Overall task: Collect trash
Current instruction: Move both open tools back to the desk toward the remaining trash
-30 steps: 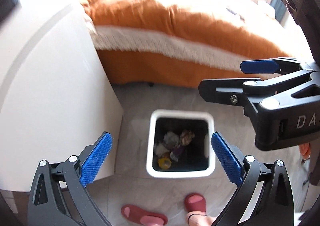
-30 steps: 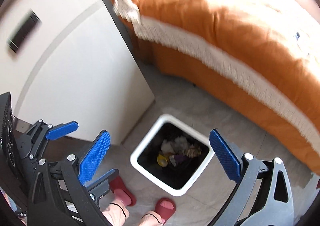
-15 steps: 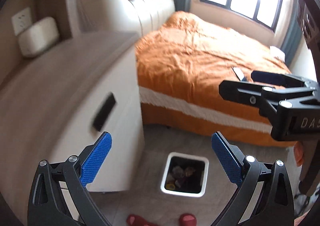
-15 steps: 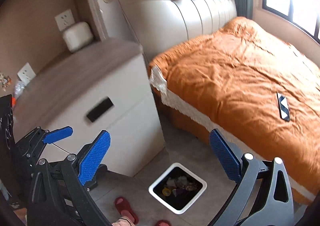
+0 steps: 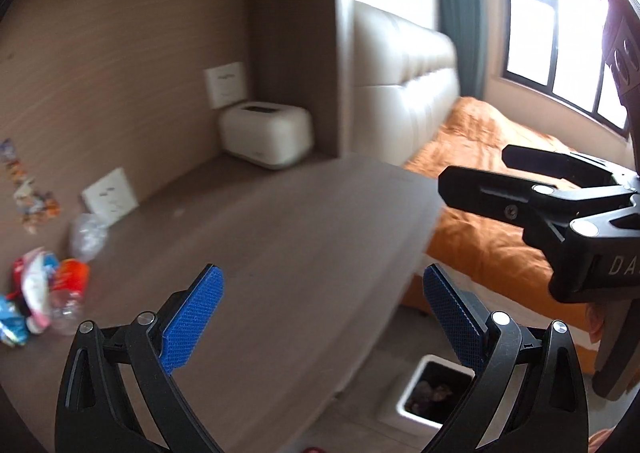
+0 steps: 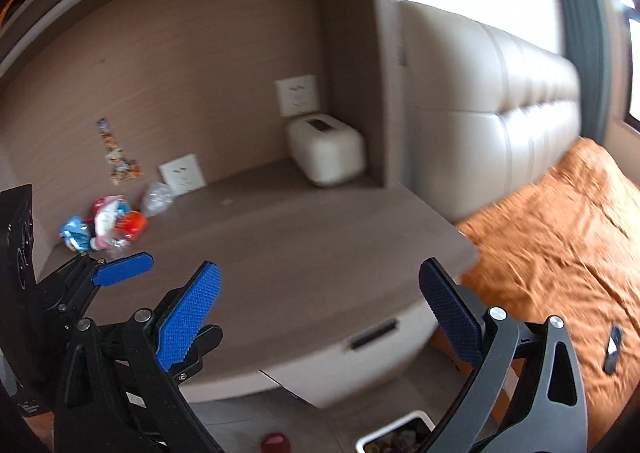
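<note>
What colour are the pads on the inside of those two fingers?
Bright blue with a fine mesh-like texture, on black frames. The right gripper's pads show it best in the right wrist view.

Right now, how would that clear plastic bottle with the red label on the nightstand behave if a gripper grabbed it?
The clear plastic bottle lies on its side among wrappers on the nightstand top, so a push would probably roll it. It looks empty, likely light. Thin clear walls may buckle and slip between the open left gripper pads.
</note>
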Tool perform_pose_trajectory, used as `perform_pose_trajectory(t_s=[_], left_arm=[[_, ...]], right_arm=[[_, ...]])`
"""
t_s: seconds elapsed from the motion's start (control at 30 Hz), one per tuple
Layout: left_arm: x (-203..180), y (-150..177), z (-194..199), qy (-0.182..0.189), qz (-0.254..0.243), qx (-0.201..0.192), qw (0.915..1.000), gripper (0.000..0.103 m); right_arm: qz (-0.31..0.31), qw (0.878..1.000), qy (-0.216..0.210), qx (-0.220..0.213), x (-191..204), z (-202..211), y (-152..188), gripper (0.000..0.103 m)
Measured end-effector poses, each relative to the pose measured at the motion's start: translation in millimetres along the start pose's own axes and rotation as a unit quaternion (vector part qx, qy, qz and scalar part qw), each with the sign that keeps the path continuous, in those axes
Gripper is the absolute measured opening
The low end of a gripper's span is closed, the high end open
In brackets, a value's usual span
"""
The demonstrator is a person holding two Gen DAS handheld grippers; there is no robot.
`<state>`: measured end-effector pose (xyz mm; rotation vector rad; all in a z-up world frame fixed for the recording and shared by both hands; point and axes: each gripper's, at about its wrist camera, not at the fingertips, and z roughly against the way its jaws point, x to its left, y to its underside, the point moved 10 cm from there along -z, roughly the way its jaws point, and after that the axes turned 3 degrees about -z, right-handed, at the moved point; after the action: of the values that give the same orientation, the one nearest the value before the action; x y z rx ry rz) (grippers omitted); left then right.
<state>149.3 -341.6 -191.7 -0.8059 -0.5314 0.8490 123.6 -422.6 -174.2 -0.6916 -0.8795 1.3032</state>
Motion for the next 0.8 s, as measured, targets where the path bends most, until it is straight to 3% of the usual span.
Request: perform_pose_trajectory(t_s=[0.13,0.4,0.67,0.8], left_arm=[[67,7,13,-0.062,0.029,0.003,0.9976,0.098],[193,22,30,-0.164,0.082,0.004,0.9830,0.098],[271,47,20,-0.191,0.128,0.020,0.9730,0.098],[296,56,4,-0.182,0.143,0.031,0.9722,0.098]], right_arm=[[0.034,0.998,-0.049,0.001,56,-17,-16,0.099],[0.086,0.989,-0.121,0.010,151,-65,-37,0.099],[0.119,0.978,-0.171,0.028,214,-126,-47,0.099],[0.129,0.973,-0.185,0.035,239,-158,-53,0.099]])
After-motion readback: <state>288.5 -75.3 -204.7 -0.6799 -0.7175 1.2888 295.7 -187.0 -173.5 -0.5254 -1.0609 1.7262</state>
